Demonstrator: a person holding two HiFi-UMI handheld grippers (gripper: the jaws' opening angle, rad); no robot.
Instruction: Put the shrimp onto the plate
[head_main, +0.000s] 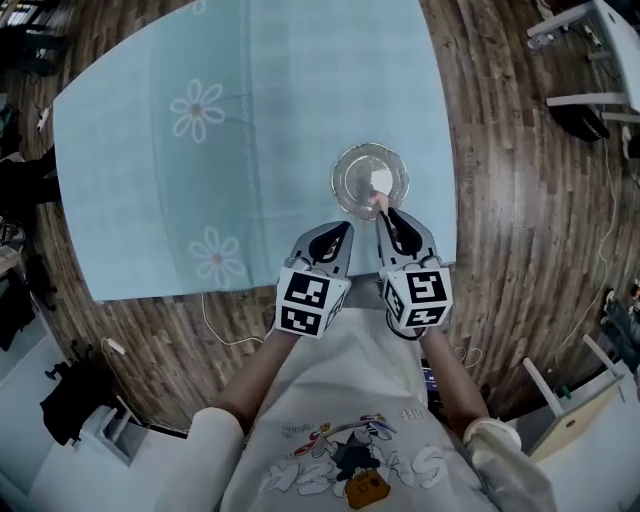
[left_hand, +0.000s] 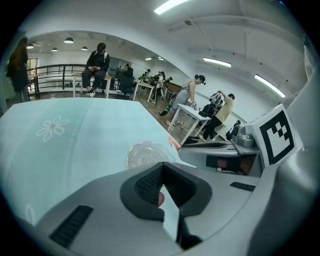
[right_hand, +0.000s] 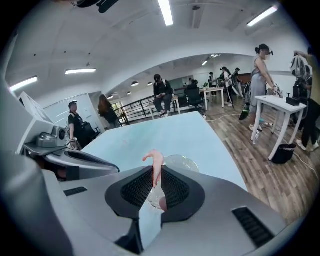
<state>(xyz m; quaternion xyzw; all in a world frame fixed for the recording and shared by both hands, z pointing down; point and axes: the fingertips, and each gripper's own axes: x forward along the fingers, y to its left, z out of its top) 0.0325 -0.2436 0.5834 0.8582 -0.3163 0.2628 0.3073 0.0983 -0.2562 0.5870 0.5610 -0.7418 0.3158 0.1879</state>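
A clear glass plate (head_main: 370, 181) stands on the pale blue tablecloth (head_main: 250, 130) near its right front corner. My right gripper (head_main: 384, 210) is shut on a pink shrimp (right_hand: 154, 165), which sticks out of the jaw tips at the plate's near rim (right_hand: 181, 162). The shrimp (head_main: 381, 204) also shows in the head view over that rim. My left gripper (head_main: 344, 226) hovers just left of the right one, short of the plate (left_hand: 147, 152), its jaws closed with nothing between them.
The blue cloth with white flower prints covers the table over a wood-plank floor (head_main: 520, 230). A white cable (head_main: 225, 325) lies below the cloth's front edge. White tables (right_hand: 280, 112) and several people are in the room behind.
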